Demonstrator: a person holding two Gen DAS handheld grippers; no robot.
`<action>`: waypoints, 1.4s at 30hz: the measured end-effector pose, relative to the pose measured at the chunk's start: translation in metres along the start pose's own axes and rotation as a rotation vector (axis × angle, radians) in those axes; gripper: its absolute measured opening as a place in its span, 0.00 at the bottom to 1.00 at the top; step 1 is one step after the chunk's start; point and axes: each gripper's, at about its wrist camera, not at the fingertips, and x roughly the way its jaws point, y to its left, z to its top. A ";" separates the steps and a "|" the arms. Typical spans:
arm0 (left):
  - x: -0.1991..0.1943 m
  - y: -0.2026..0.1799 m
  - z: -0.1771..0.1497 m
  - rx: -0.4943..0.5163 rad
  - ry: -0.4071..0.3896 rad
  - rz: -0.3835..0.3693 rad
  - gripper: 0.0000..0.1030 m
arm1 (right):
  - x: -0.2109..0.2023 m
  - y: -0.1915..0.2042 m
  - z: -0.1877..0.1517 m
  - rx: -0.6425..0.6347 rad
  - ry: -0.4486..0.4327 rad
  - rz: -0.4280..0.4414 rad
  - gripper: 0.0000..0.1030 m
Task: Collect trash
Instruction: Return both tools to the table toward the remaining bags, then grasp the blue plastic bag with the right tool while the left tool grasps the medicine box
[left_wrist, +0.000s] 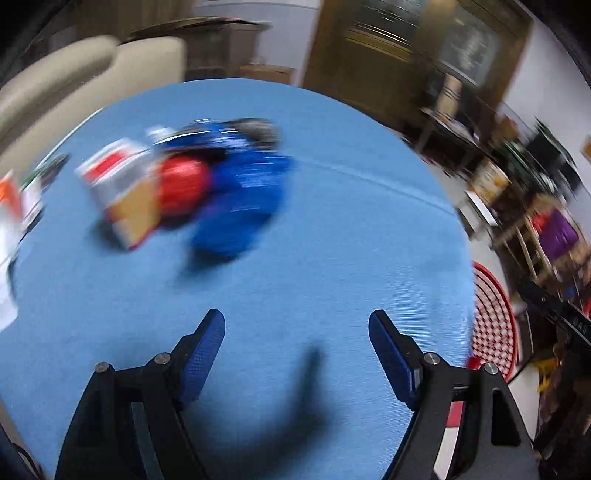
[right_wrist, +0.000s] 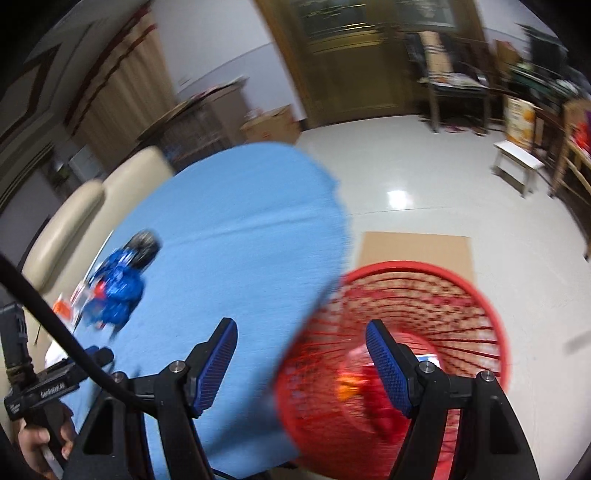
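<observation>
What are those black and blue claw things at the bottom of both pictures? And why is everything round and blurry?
Those are the jaws of two grabbing tools that a person holds, one in each hand. A small camera sits on each tool, and its lens bends the picture round. The blur comes from movement. One picture looks out from the left gripper, the other from the right gripper. Both stand open and hold nothing. Below them is a table with a blue cloth. On it lies a pile of trash: a blue wrapper, something red and a box. Beside the table stands a red basket with some trash already inside.
</observation>
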 end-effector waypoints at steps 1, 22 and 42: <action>-0.004 0.012 -0.002 -0.029 -0.009 0.014 0.78 | 0.006 0.013 0.000 -0.024 0.012 0.014 0.73; -0.025 0.113 -0.001 -0.244 -0.112 0.104 0.78 | 0.147 0.231 0.049 -0.110 0.205 0.329 0.73; 0.030 0.131 0.067 -0.096 -0.130 0.119 0.78 | 0.155 0.221 0.023 -0.227 0.259 0.295 0.61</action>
